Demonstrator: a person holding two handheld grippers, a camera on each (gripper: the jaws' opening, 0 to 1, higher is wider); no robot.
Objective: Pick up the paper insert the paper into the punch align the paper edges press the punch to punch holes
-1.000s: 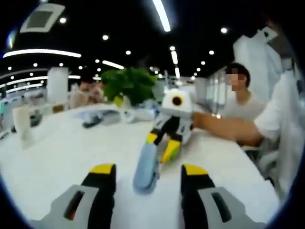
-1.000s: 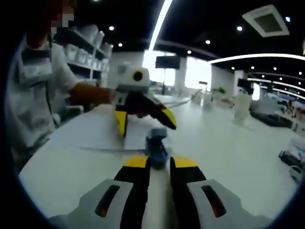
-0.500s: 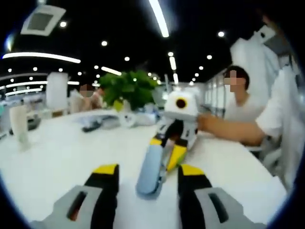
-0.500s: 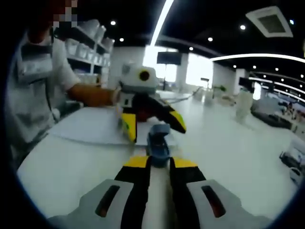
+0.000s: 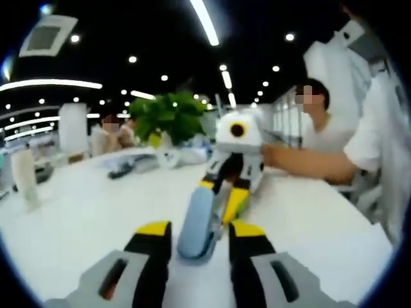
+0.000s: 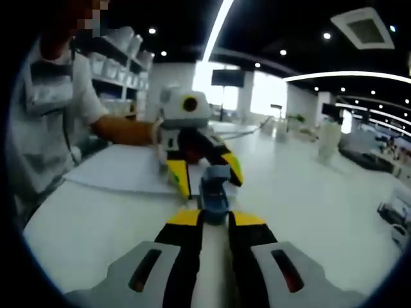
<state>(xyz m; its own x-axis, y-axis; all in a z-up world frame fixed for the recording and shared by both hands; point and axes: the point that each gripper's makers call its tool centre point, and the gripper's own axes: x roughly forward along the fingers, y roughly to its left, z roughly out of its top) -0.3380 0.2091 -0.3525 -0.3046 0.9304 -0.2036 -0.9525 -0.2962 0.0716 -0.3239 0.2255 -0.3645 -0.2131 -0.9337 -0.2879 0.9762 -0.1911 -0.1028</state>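
Note:
A light-blue hole punch point(image 5: 198, 221) lies on the white table, running lengthwise between my left gripper's point(image 5: 199, 231) yellow-tipped jaws. Those jaws stand close on either side of it, still open by a small gap. My right gripper point(image 5: 220, 192) comes in from the far end with its tips on the punch. In the right gripper view the punch point(image 6: 214, 191) sits at the tips of my right gripper point(image 6: 215, 218), whose jaws are narrow and shut on its near end. The left gripper point(image 6: 205, 173) straddles its far part. A white paper sheet point(image 6: 122, 170) lies flat to the left, reaching the punch.
A person's sleeve and forearm point(image 6: 125, 130) hold the left gripper. A green plant point(image 5: 170, 115), a white cup point(image 5: 22, 176) and dark items point(image 5: 122, 168) stand far back on the table. Other people sit behind it. Shelves with bins point(image 6: 115, 48) line the wall.
My left gripper's jaws have narrowed around the punch over the last second and moved in nearer to it. The right gripper has kept its hold on the punch's end.

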